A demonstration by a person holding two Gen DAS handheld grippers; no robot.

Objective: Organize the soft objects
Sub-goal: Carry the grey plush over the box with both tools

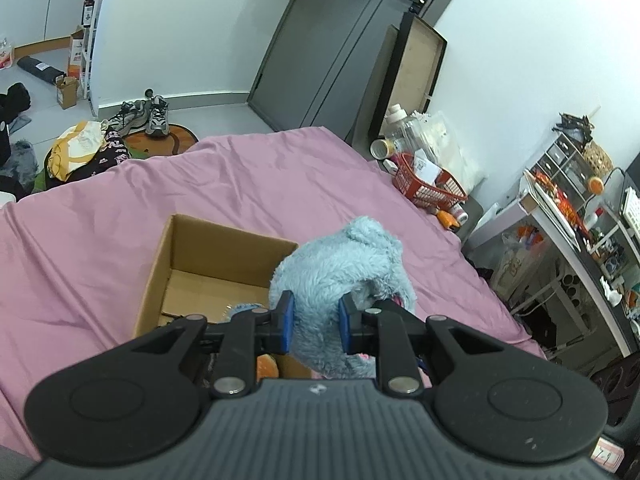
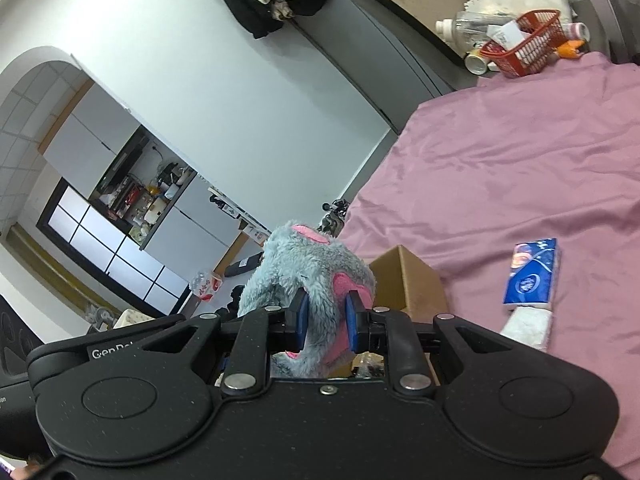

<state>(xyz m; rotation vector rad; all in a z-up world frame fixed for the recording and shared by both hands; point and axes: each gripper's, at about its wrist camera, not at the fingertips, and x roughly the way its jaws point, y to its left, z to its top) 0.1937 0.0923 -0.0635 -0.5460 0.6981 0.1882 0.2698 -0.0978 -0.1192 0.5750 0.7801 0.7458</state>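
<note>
A fluffy light-blue plush toy point(image 1: 340, 264) with pink patches is held by both grippers above the right side of an open cardboard box point(image 1: 208, 248) on the pink bed. My left gripper point(image 1: 316, 320) is shut on the toy's blue fur. My right gripper point(image 2: 326, 322) is shut on another part of the same toy point(image 2: 312, 264), near a pink patch. The box shows behind the toy in the right wrist view point(image 2: 412, 280). Inside the box lie a bluish soft thing point(image 1: 244, 309) and an orange soft thing point(image 1: 267, 366), mostly hidden by the left gripper.
A blue tissue pack point(image 2: 534, 272) with a white tissue sticking out lies on the pink bedsheet point(image 2: 520, 160). A red basket point(image 1: 430, 186) with bottles stands past the bed's far corner. Shoes point(image 1: 156, 116) and clothes lie on the floor. A cluttered shelf point(image 1: 580, 216) stands on the right.
</note>
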